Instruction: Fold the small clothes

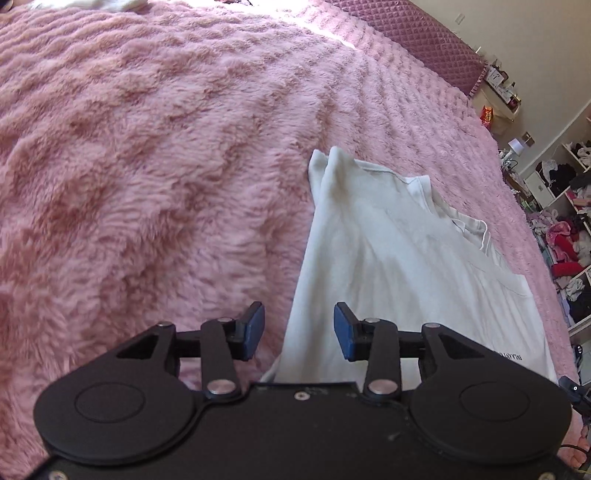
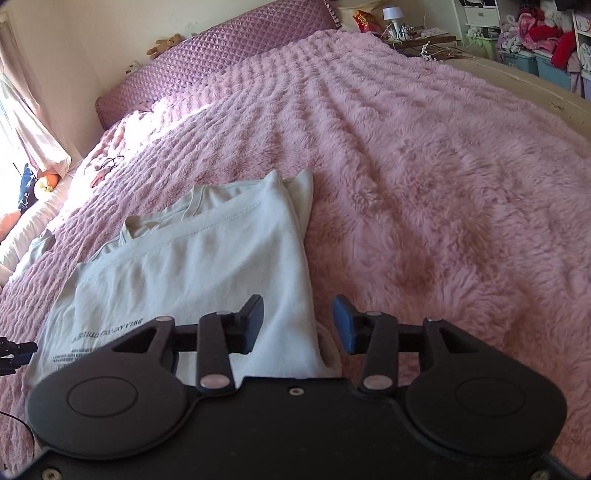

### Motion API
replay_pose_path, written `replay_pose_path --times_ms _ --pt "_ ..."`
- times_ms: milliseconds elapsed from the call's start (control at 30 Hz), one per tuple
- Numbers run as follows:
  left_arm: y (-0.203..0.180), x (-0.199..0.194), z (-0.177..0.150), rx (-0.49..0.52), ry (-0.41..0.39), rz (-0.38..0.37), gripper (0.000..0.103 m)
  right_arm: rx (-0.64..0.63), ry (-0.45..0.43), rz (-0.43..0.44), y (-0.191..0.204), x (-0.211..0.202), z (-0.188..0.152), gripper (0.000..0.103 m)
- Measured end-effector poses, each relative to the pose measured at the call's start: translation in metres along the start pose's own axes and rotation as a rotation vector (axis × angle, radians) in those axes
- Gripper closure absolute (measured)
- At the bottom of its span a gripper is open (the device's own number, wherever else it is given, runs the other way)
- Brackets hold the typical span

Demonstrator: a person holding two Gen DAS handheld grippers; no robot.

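A white T-shirt (image 1: 399, 258) lies on the fluffy pink blanket (image 1: 147, 166), its sides folded inward into a long strip with small black print near the hem. My left gripper (image 1: 299, 326) is open and hovers over the shirt's left edge, nothing between its blue pads. In the right wrist view the same shirt (image 2: 207, 266) lies left of centre on the blanket (image 2: 443, 184). My right gripper (image 2: 297, 323) is open over the shirt's right edge and holds nothing.
A purple quilted headboard cushion (image 2: 229, 55) runs along the far side of the bed. Shelves and bins with clothes (image 2: 535, 37) stand beyond the bed. A nightstand with a white lamp (image 2: 391, 16) is at the far corner. Small items (image 2: 107, 166) lie on the blanket near the window.
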State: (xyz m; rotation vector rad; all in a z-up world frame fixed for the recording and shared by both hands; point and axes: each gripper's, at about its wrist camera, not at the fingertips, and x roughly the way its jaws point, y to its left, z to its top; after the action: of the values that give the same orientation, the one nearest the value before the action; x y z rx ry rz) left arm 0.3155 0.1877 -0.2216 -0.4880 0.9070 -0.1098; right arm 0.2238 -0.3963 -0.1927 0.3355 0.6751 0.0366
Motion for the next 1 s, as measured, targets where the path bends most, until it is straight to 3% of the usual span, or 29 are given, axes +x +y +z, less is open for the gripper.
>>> replay_pose_path --times_ms 100,167,200,367,500,600,667,800,867,933,1000 --pt "0.0 -0.001 -0.022 -0.017 0.023 -0.004 0.063 0.012 0.021 0.01 0.002 0.003 -0.007 0.06" --pt "-0.003 0.001 -0.03 -0.005 0.02 0.004 0.07 0.001 0.036 0.003 0.007 0.008 -0.009 0.068" --pt "-0.005 0.002 -0.03 0.008 0.028 0.009 0.093 -0.008 0.056 -0.01 0.008 0.011 -0.009 0.1" --pt "-0.011 -0.026 -0.01 -0.012 0.002 -0.025 0.094 0.012 -0.008 -0.067 0.01 -0.012 0.001 0.1" --pt "-0.013 -0.016 -0.013 0.078 0.064 0.071 0.096 0.044 0.064 -0.073 -0.005 -0.003 -0.007 0.102" --pt "-0.006 0.004 -0.026 0.125 0.093 0.104 0.091 0.014 0.104 -0.112 -0.009 0.016 -0.029 0.103" --pt "-0.001 0.008 -0.028 0.117 0.092 0.101 0.087 0.04 0.078 -0.117 -0.013 0.016 -0.036 0.102" --pt "-0.002 -0.015 -0.02 0.07 0.057 0.091 0.086 0.029 0.041 -0.159 -0.005 0.001 -0.032 0.094" --pt "-0.016 -0.036 -0.018 0.128 -0.002 0.12 0.078 -0.037 -0.023 -0.163 0.015 -0.017 -0.026 0.088" --pt "-0.035 -0.053 -0.019 0.177 -0.053 0.082 0.05 -0.065 -0.062 -0.103 0.036 -0.029 -0.021 0.088" --pt "-0.058 -0.057 -0.023 0.221 -0.062 0.024 0.048 -0.074 -0.066 -0.011 0.062 -0.029 -0.018 0.088"
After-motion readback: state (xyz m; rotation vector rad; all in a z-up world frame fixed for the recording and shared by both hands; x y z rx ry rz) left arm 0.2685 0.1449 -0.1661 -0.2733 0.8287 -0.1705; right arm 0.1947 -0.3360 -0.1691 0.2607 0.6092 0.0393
